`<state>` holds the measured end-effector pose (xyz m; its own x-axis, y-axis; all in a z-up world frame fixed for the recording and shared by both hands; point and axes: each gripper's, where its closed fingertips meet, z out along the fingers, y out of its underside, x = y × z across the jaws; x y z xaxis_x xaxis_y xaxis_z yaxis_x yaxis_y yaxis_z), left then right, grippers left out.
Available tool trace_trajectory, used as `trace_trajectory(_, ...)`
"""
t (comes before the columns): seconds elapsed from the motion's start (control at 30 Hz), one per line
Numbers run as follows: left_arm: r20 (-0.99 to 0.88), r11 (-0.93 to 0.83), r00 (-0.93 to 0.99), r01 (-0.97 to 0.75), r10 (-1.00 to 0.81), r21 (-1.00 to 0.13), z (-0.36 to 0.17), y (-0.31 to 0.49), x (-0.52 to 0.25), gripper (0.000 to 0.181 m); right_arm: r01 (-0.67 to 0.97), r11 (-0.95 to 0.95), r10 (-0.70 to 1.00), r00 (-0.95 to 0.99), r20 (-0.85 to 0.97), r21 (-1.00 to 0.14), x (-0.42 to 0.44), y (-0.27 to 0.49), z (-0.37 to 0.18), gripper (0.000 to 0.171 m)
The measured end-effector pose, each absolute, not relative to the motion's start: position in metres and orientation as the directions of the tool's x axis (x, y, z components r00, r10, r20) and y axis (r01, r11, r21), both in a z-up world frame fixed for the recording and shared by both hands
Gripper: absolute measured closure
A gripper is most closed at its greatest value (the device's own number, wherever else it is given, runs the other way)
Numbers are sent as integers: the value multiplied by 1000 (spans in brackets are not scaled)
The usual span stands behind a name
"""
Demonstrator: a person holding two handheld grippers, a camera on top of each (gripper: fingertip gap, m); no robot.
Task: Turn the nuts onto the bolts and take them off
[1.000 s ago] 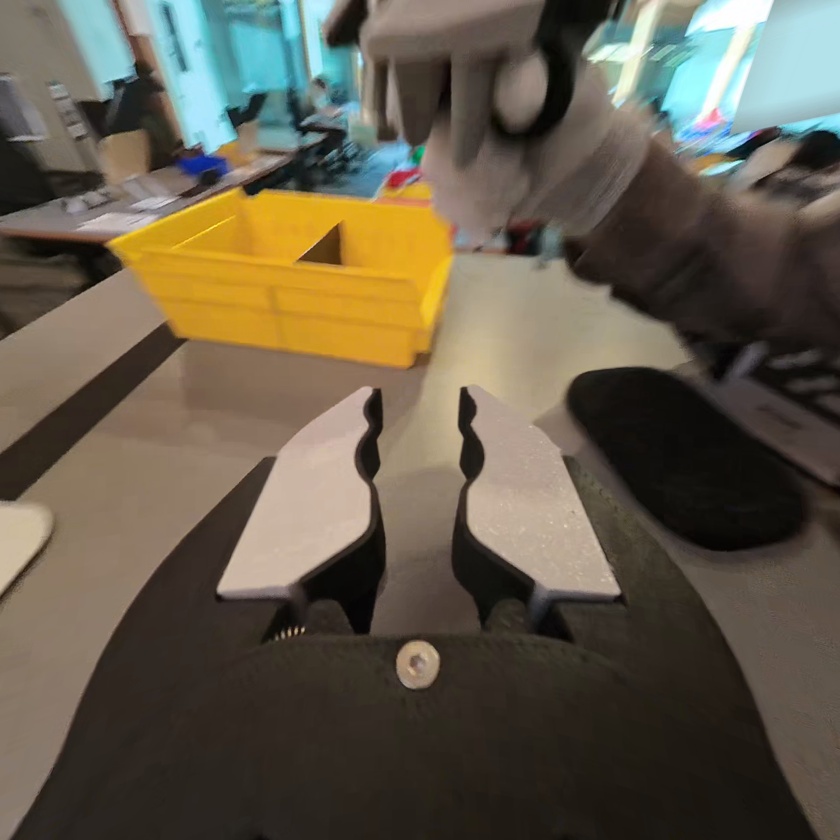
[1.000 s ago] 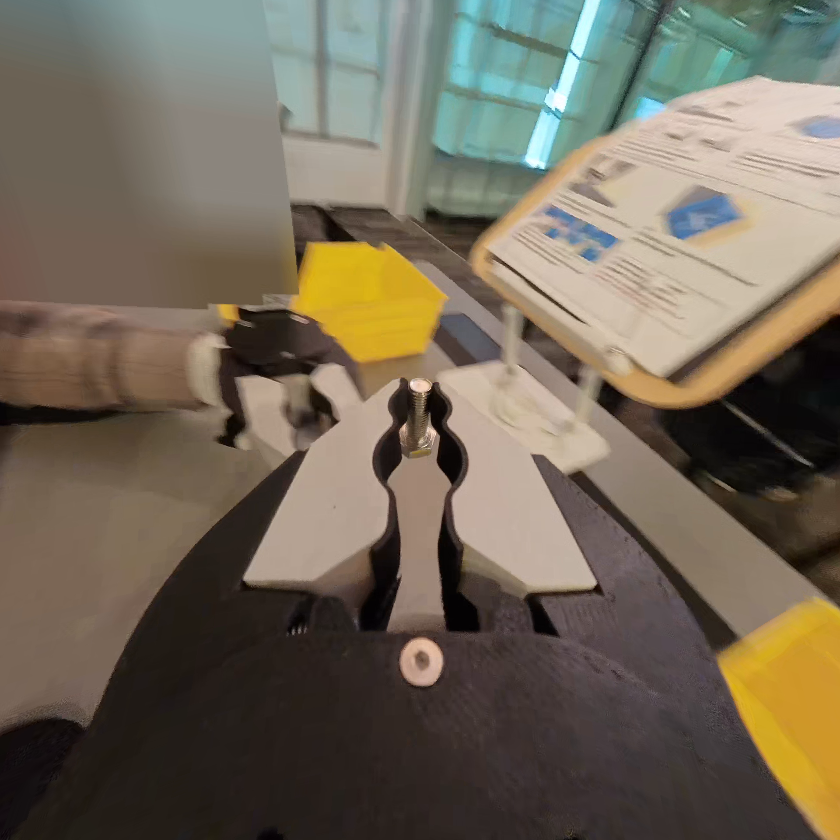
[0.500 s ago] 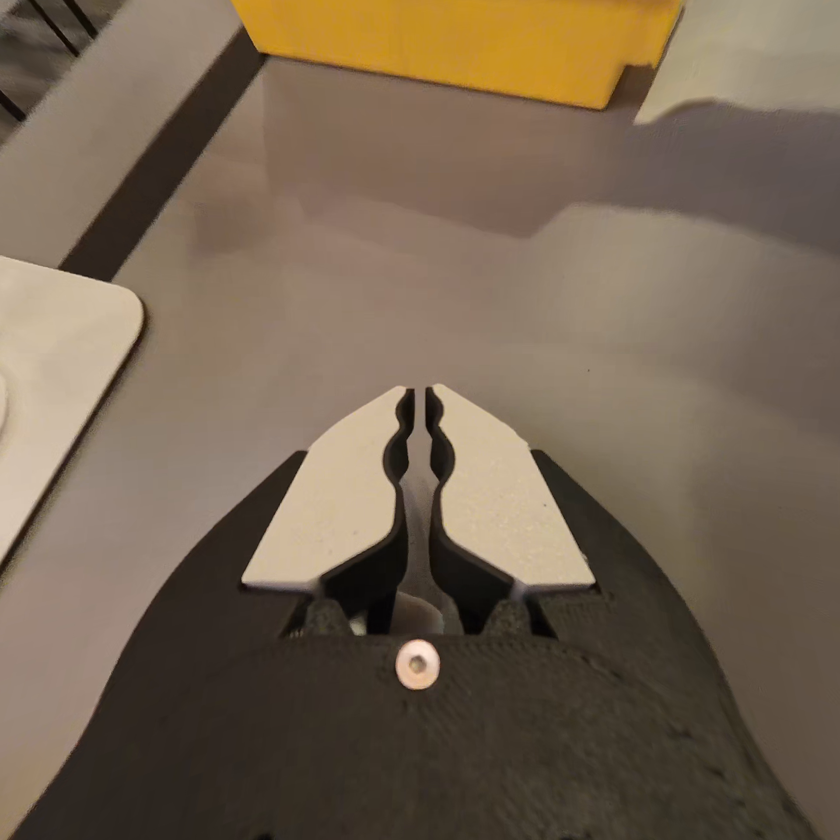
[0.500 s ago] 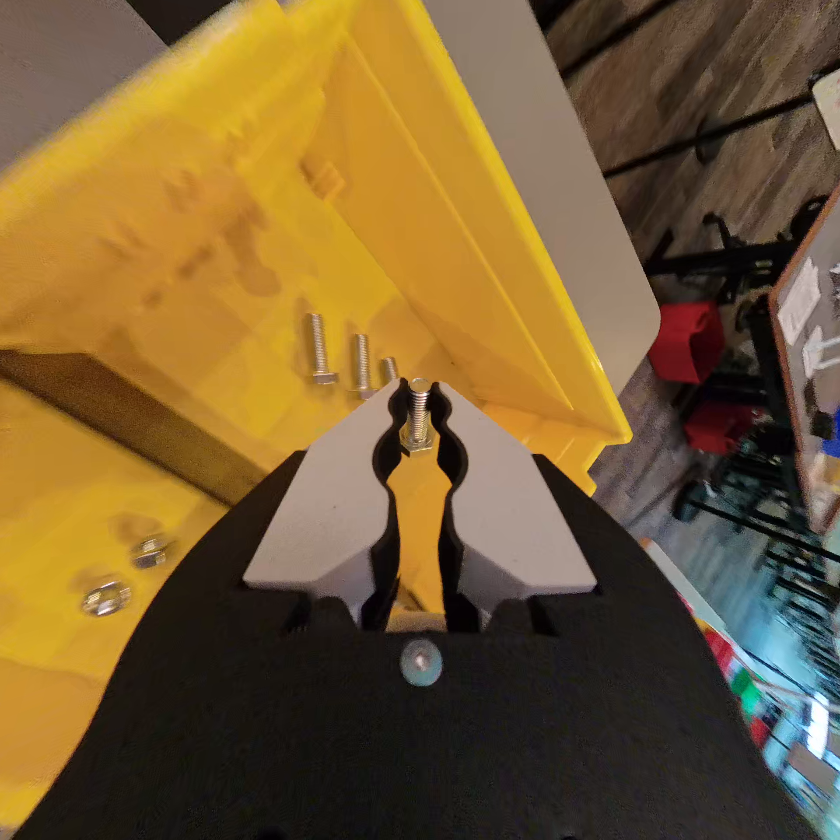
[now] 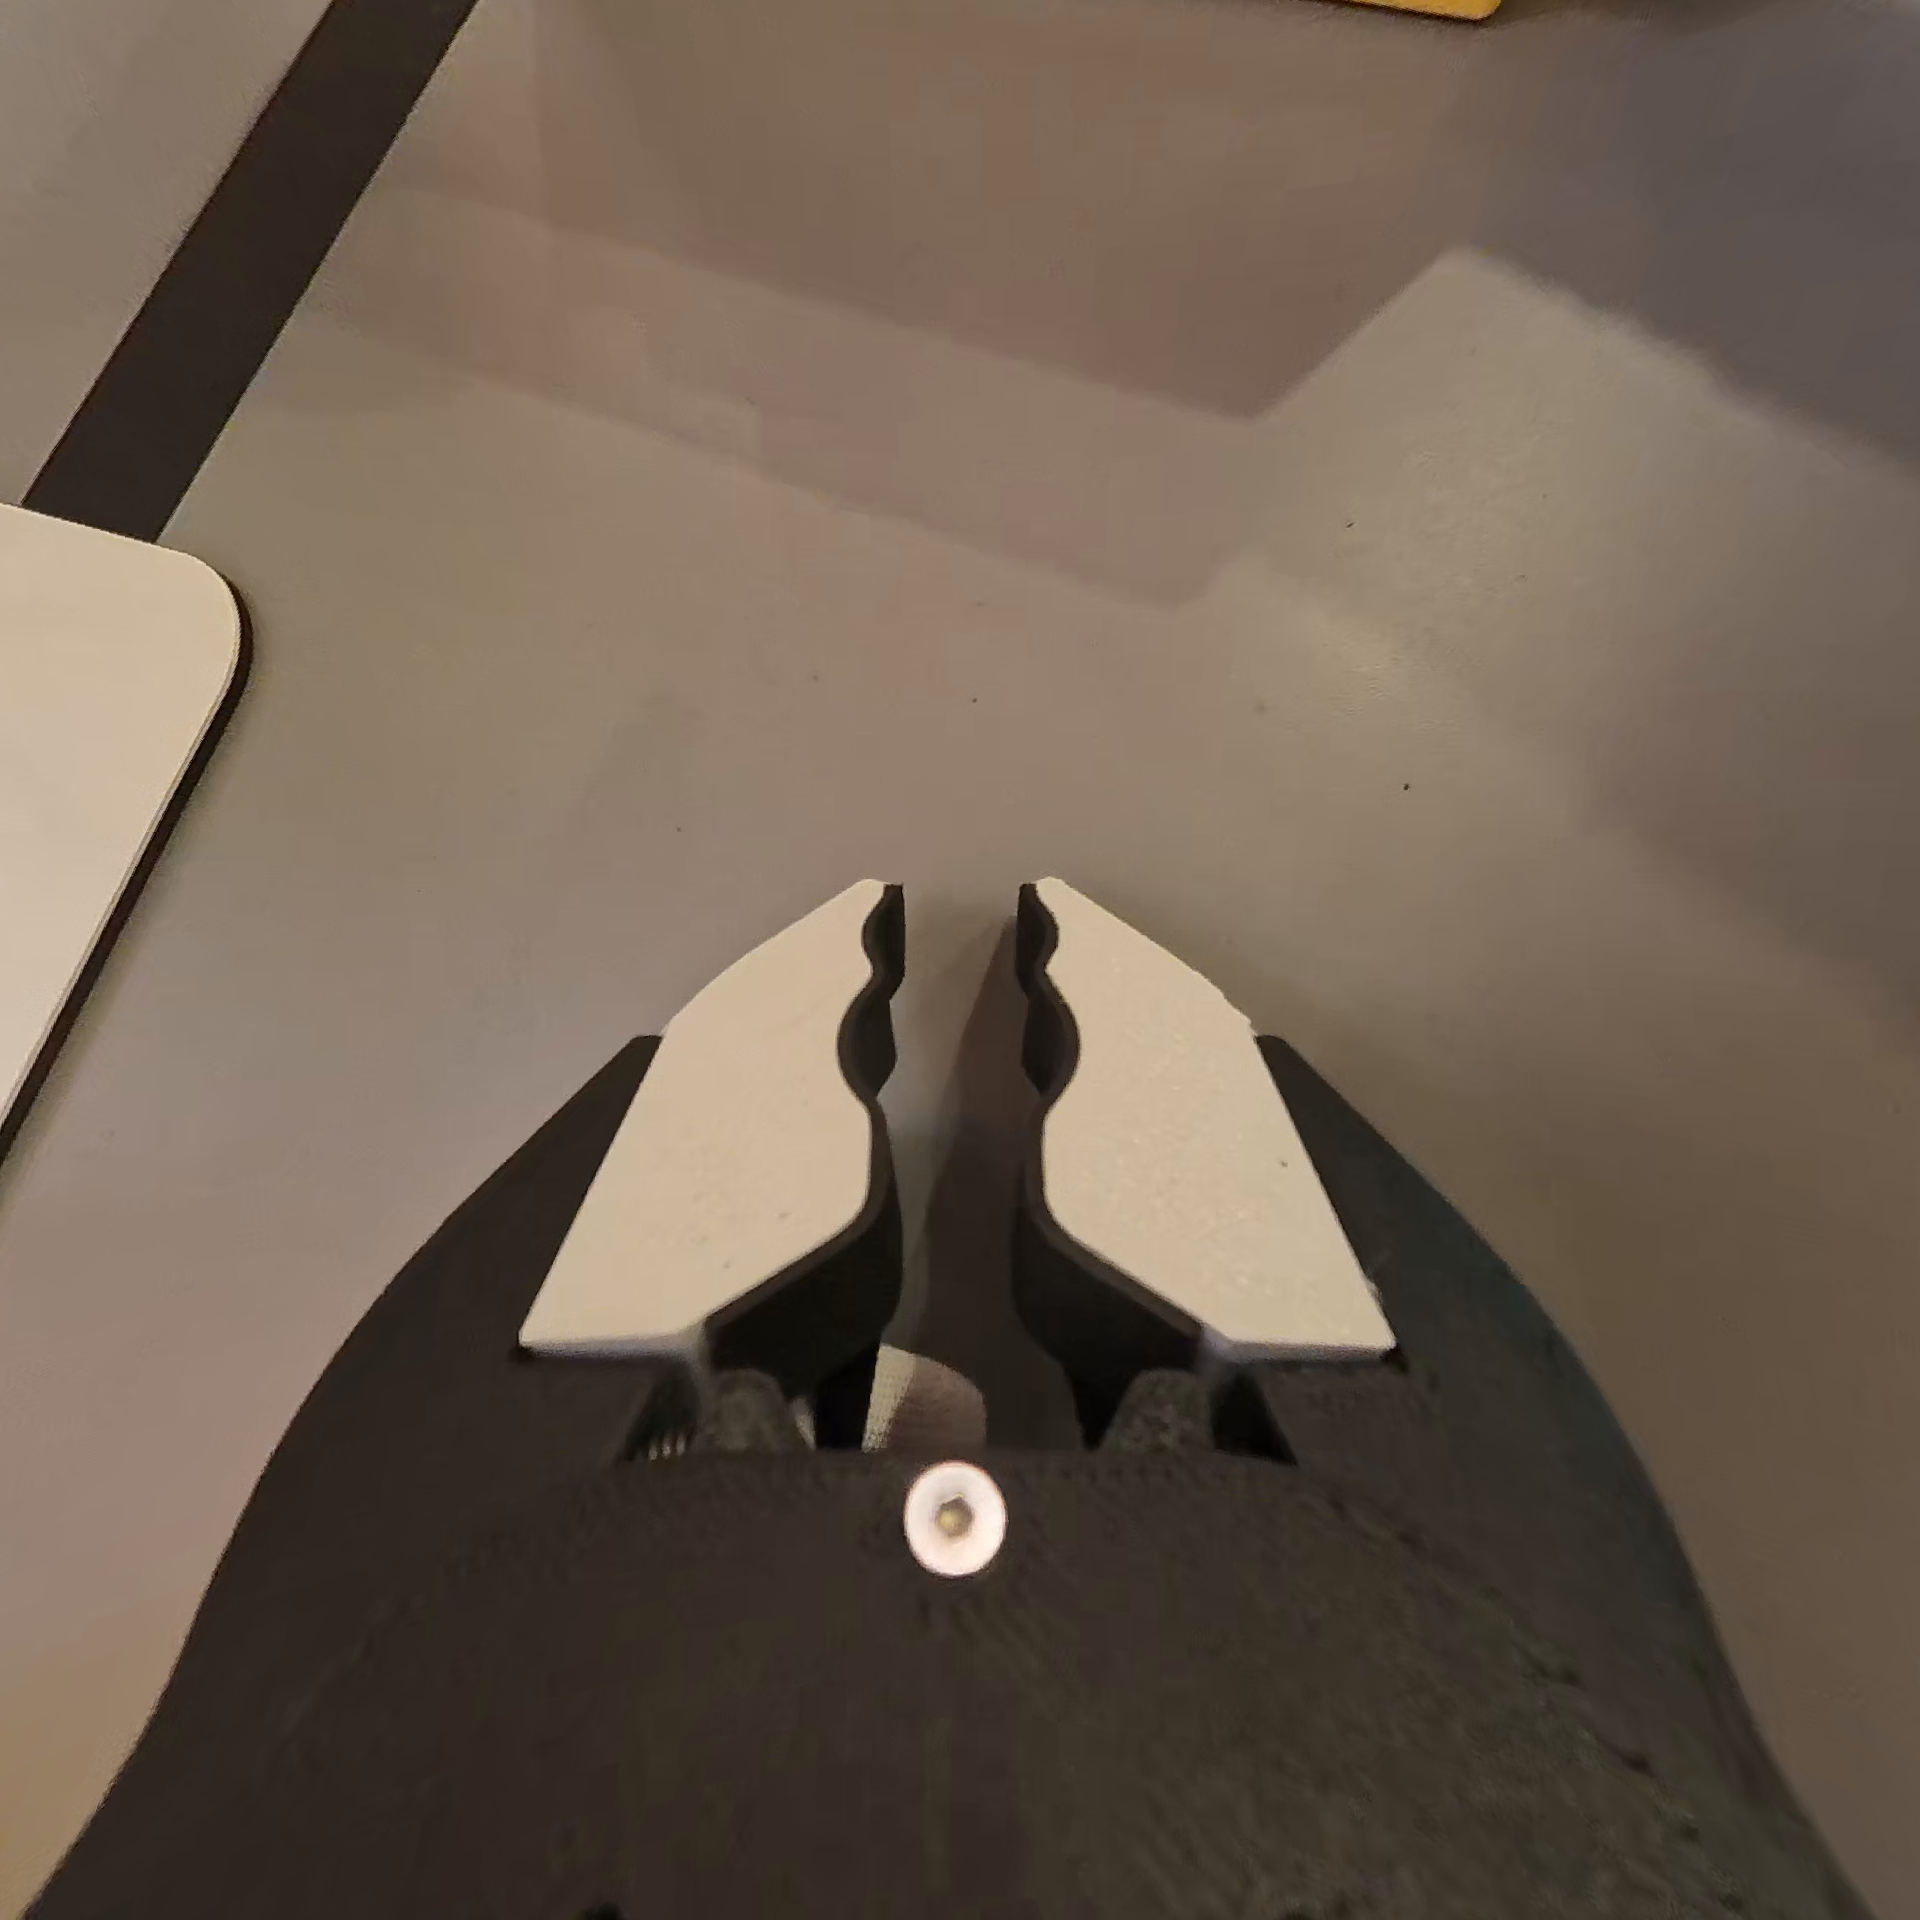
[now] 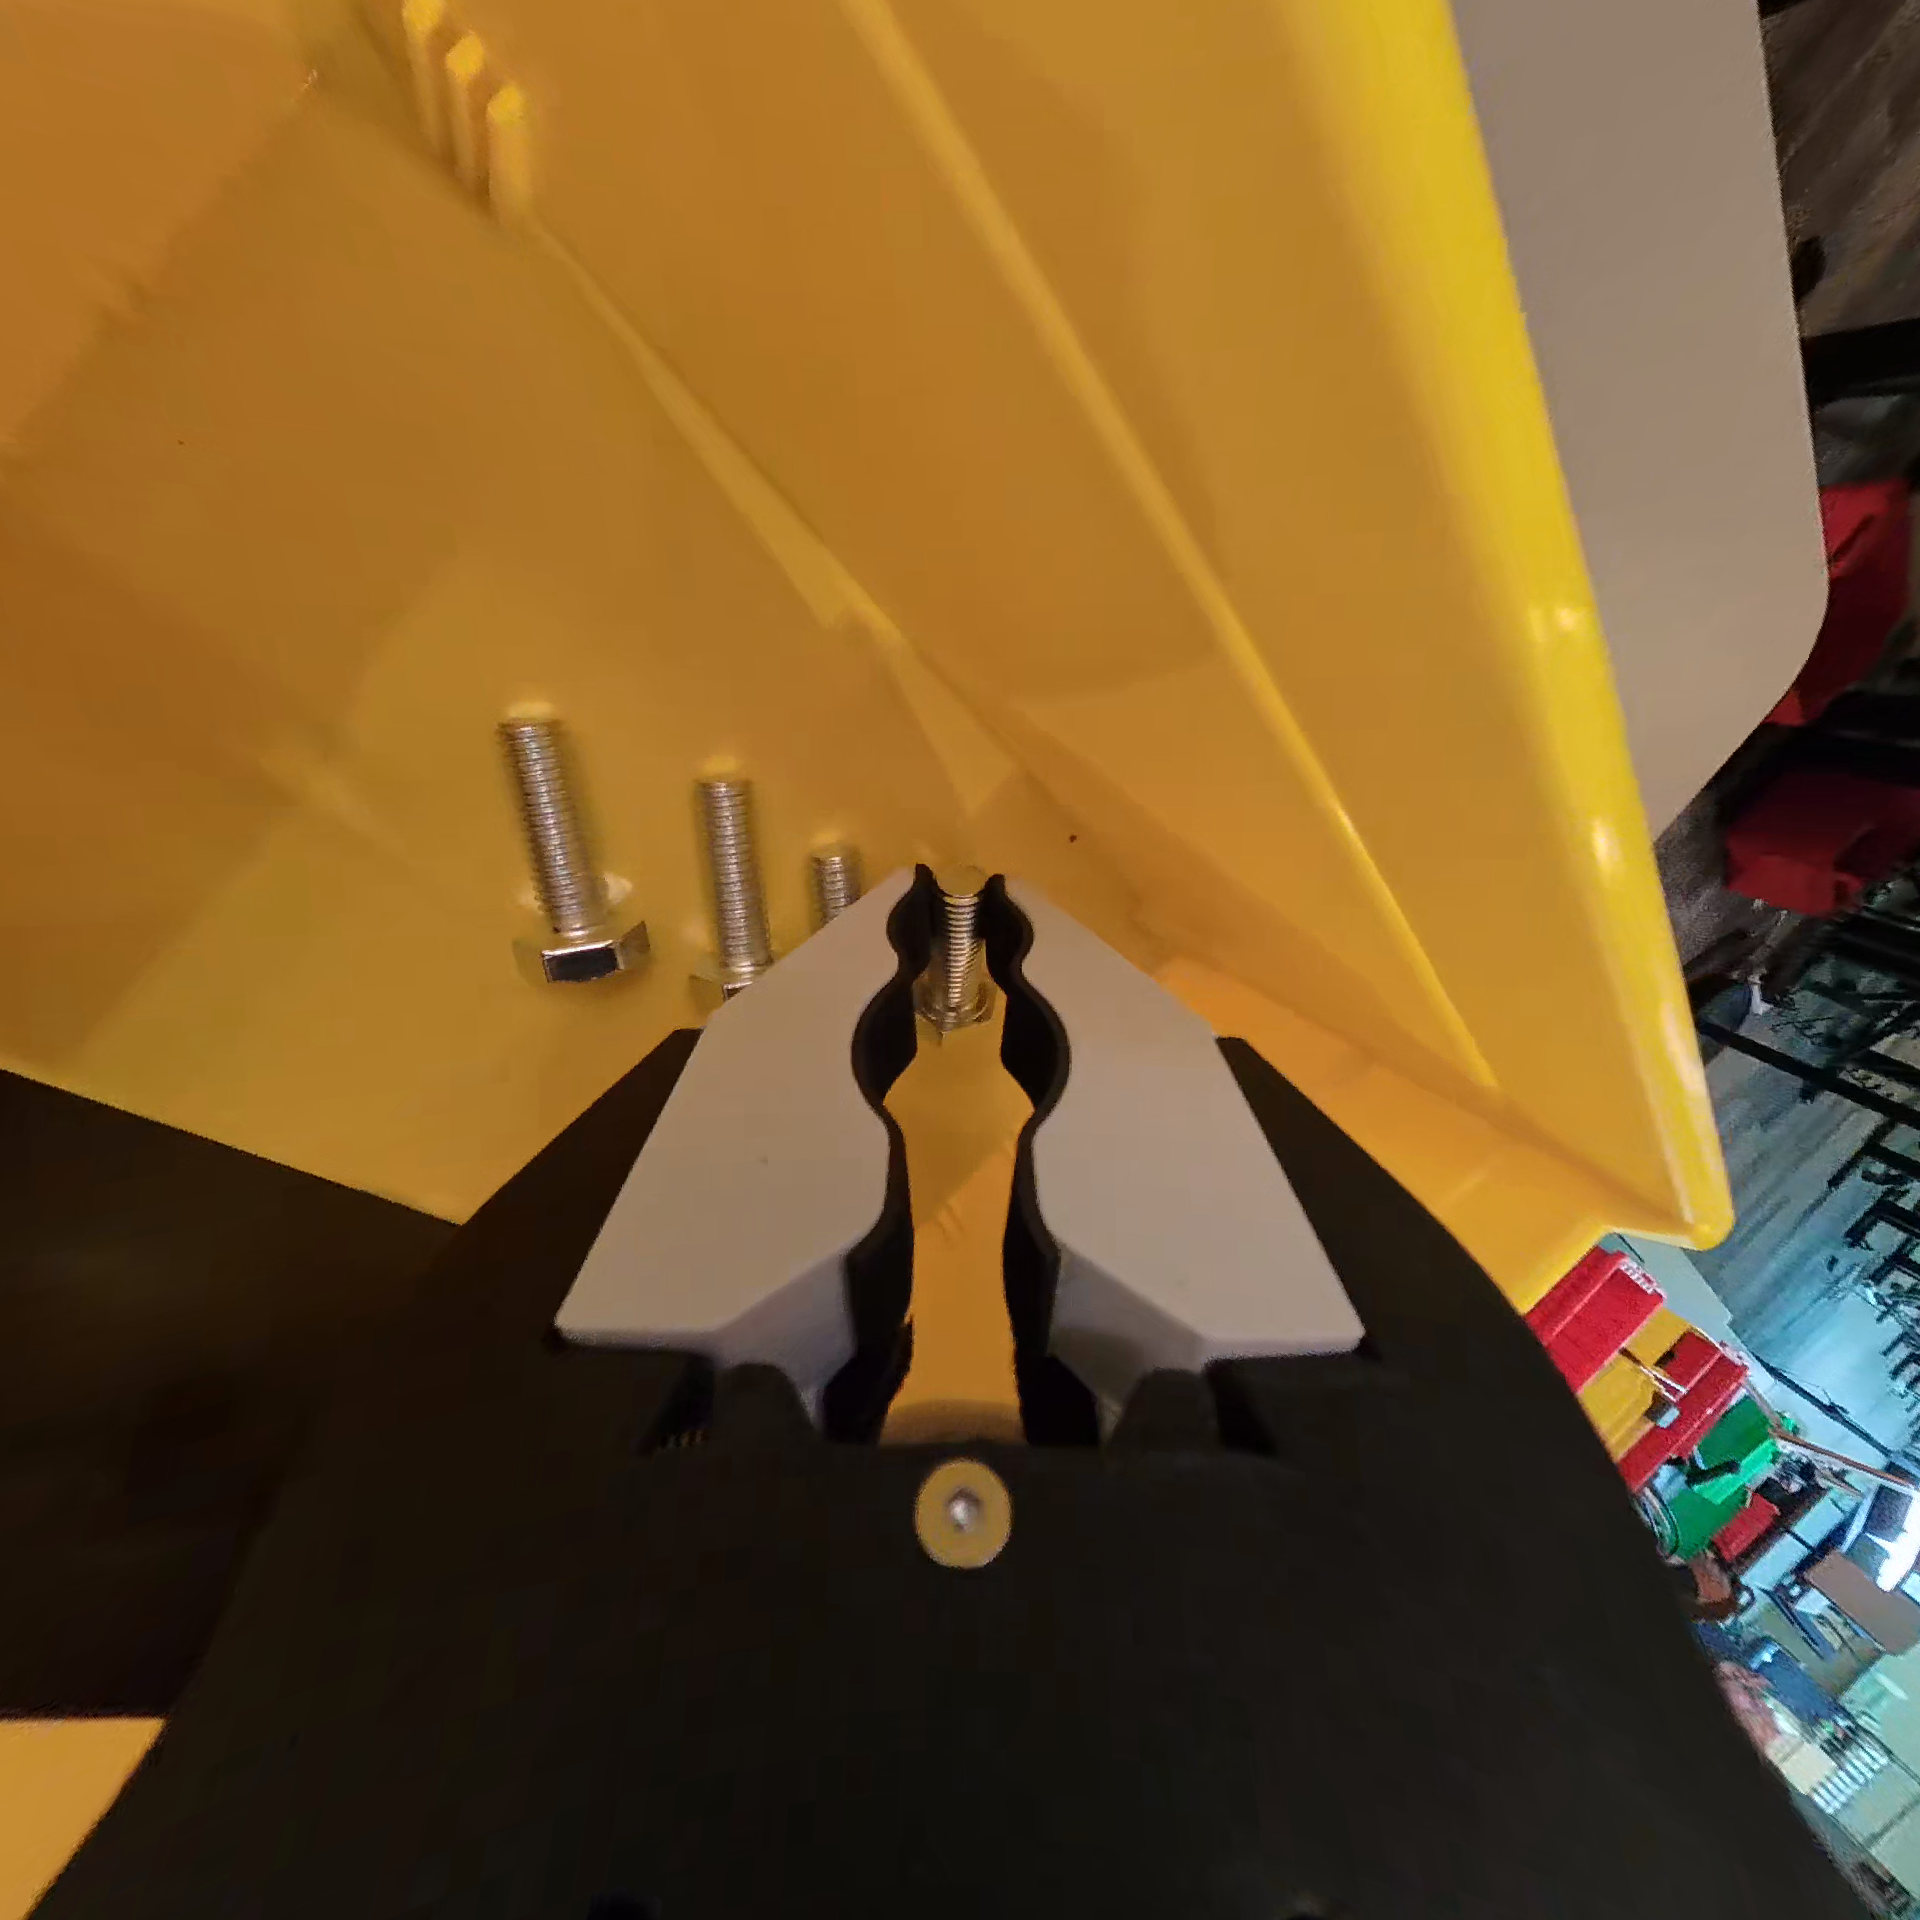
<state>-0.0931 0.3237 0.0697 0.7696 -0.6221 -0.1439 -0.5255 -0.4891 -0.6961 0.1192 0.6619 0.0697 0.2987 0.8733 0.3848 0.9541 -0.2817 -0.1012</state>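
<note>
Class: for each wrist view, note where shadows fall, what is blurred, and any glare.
Left wrist view: soft-edged shadows cross the grey table; image mostly sharp. Right wrist view: bolts crisp with small glints, bin wall smeared at upper left, background beyond the rim out of focus.

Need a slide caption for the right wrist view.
Right gripper clamps a bolt over the yellow bin, beside three loose bolts.

sloping yellow plastic bin wall (image 6: 1195, 582) and three loose silver hex bolts (image 6: 566, 862) hem the right gripper (image 6: 956, 899); grey tabletop (image 5: 935, 582) ahead of left gripper (image 5: 960, 902) open.
</note>
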Motion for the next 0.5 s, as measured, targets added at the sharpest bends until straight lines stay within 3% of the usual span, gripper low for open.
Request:
trace_trajectory(0.13, -134, -496, 772, -520, -621, -695, 69, 324, -93, 160, 954, -279, 872, 298, 389, -106, 119, 662, 70, 162)
trace_trajectory(0.23, -130, -499, 773, -518, -621, -695, 69, 324, -93, 160, 959, -267, 863, 284, 417, -101, 120, 663, 75, 144)
trace_trajectory(0.33, -120, -505, 775, -512, -620, -694, 69, 325, -93, 159, 961, -258, 849, 275, 450, -101, 121, 663, 83, 141)
trace_trajectory(0.5, -125, -504, 777, -512, -617, -696, 69, 326, -93, 158, 950, -243, 801, 311, 512, -198, 116, 656, 119, 137)
